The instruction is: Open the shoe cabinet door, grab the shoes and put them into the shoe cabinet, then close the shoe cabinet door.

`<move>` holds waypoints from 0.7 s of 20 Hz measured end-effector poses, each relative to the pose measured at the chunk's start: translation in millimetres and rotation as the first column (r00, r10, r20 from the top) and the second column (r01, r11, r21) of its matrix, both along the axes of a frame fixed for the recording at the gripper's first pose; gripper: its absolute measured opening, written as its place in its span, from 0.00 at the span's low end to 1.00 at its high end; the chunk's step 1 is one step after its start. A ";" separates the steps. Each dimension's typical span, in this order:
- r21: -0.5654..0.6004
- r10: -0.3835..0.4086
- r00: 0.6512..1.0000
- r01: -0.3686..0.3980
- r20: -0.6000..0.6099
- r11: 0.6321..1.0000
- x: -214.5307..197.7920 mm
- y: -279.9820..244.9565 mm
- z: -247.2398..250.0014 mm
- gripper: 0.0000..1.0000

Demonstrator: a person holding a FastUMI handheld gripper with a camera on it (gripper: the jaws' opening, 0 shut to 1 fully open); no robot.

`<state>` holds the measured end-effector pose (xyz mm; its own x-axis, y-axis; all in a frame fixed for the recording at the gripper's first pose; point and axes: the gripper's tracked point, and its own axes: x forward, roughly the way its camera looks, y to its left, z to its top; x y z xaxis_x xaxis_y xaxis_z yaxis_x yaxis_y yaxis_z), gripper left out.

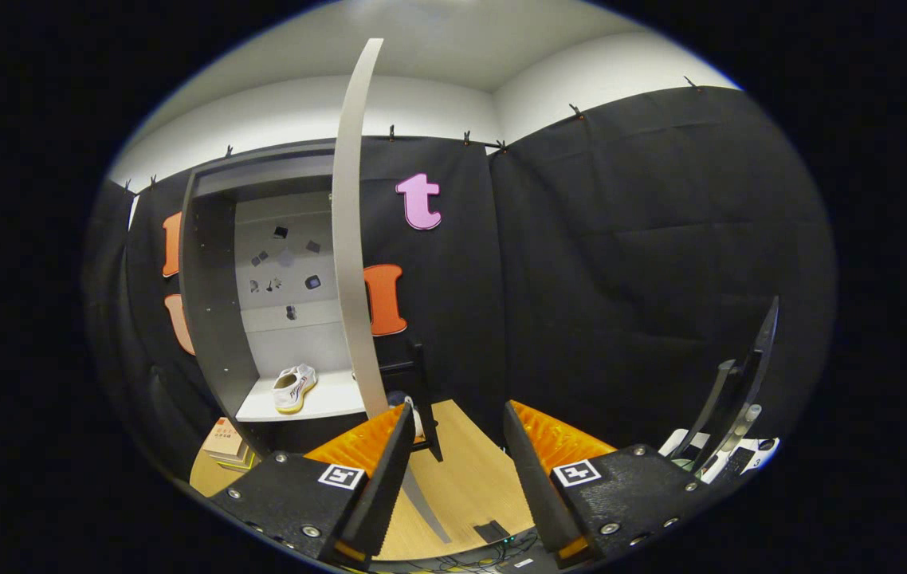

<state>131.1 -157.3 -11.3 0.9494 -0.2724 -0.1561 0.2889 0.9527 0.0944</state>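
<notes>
Black cloth walls back the shoe cabinet (218, 319), its door (351, 239) swung wide. One white shoe (294, 388) sits on the cabinet shelf, writing on it too small to read. Your gripper (455, 446) hangs well short, fingers apart, holding nothing.

Gripper (457, 434) jaws apart, empty.

Black cloth wall (621, 263), white ceiling (453, 48), wooden floor (469, 478)
</notes>
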 end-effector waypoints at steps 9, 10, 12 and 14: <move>-0.095 0.010 1.000 -0.011 -0.009 0.995 3.5 10.0 0.5 0.76; -0.093 0.014 1.000 -0.015 -0.012 0.996 2.7 13.5 1.5 0.76; -0.074 0.037 0.999 -0.038 -0.007 0.997 0.5 25.2 2.8 0.75; -0.046 0.074 0.997 -0.073 0.007 0.996 -0.8 40.2 1.1 0.74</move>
